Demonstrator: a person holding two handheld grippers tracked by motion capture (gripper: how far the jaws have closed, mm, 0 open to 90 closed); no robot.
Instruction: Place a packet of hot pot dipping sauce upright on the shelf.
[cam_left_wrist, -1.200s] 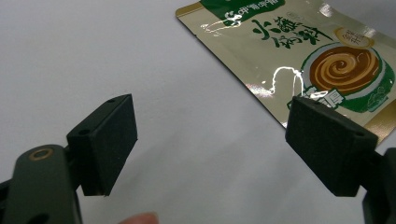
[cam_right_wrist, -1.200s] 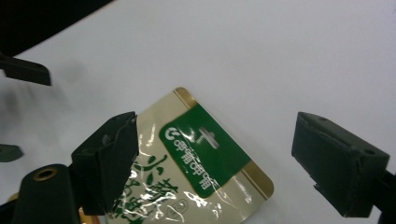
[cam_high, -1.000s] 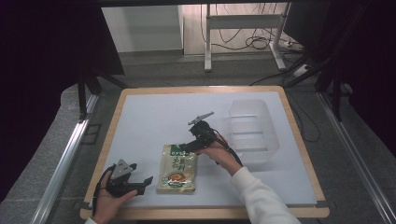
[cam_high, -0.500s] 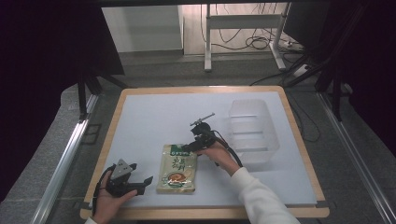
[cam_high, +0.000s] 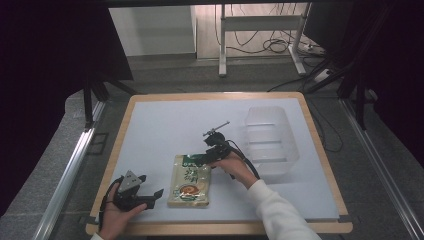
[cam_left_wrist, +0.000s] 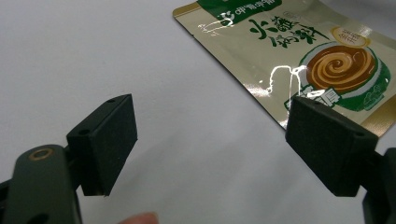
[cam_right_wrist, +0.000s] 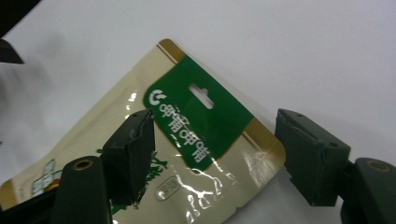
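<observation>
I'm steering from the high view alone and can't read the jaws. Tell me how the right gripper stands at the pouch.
Observer: The right gripper is open, its jaws astride the pouch's green header corner.
Operator: Report the header detail.
Observer: It has a punched hang hole.
Operator: Now the left one.
Observer: The left gripper is open over bare white table, the pouch's edge just beyond one jaw.

A table (cam_high: 150, 112) with a white top and a pale wooden rim stands on grey floor (cam_high: 165, 75). Beyond the table, a white metal stand (cam_high: 260, 30) rises among loose cables (cam_high: 272, 46). Both sides are dark, perhaps black curtains (cam_high: 40, 75).
</observation>
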